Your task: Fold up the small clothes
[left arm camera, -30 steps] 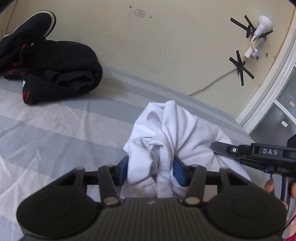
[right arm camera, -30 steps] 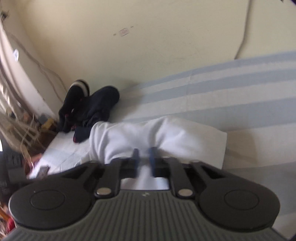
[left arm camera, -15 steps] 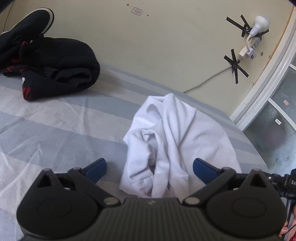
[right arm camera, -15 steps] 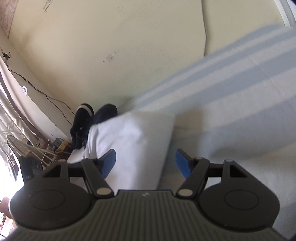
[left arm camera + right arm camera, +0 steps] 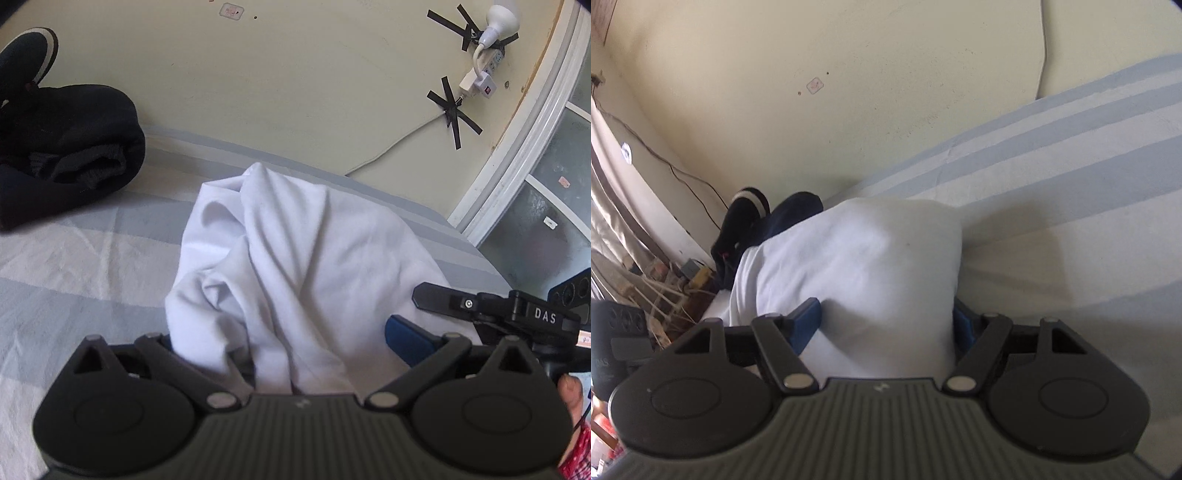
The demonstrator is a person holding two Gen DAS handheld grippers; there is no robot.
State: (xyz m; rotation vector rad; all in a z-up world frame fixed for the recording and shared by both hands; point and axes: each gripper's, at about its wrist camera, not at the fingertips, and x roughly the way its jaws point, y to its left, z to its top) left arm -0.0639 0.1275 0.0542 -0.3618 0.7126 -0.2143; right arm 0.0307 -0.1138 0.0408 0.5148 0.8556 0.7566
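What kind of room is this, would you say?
Probably a bedroom at home: a striped bedsheet against a painted wall, a white garment and dark clothes lying on it, a power strip taped up.

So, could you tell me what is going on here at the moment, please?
A person is folding a white garment on a striped bed sheet with a handheld gripper in each hand. The left gripper and the right gripper are both open, each straddling one end of the bunched garment without pinching it. It lies loosely heaped, not a neat fold. A pile of dark clothes waits by the wall.
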